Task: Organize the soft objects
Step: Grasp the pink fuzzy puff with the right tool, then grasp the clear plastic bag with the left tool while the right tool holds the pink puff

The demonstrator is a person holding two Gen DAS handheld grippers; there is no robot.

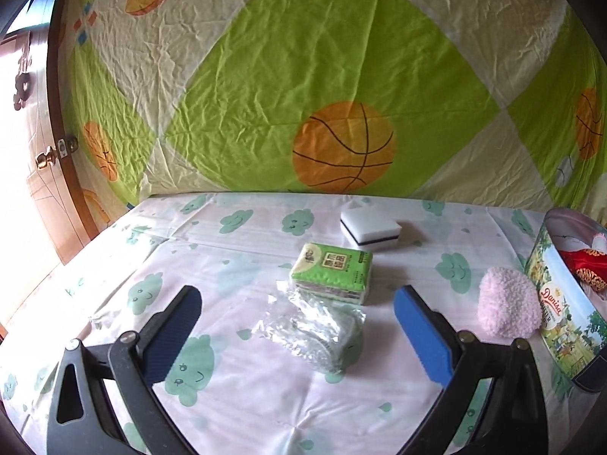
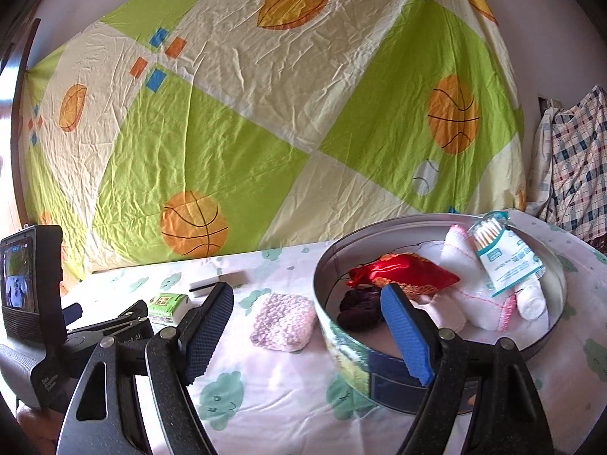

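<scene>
While both claws hang wide apart and empty above the cloud-printed sheet [image 1: 265, 398], the sorting sits between two pickups. Between the spread fingers of the left gripper [image 1: 297, 314] lies a crumpled clear plastic packet [image 1: 318, 331], and just beyond it, touching its far end, a green paper tissue pack [image 1: 332, 271]. Farther toward the back edge of the bed rests a white sponge block with a dark middle band [image 1: 370, 229], apart from the pack.

Out from the right gripper [image 2: 307, 311], whose blue-padded finger overlaps the near wall, stands the round printed biscuit tin [image 2: 353, 356]. It holds a red satin pouch [image 2: 402, 271], a dark purple bundle [image 2: 358, 309], rolled white cloths and a cotton-swab packet [image 2: 500, 254]. A pink fuzzy knitted pad [image 2: 282, 320] lies on the sheet just beside the tin's left wall.

My judgement: several soft things are in already, four remain outside. The plastic packet looks the nearest target for the left claw. Its long axis runs from the near-left toward the far-right, so the fingers would need to close across the narrow way, gently, since thin film may slip or crumple.
</scene>
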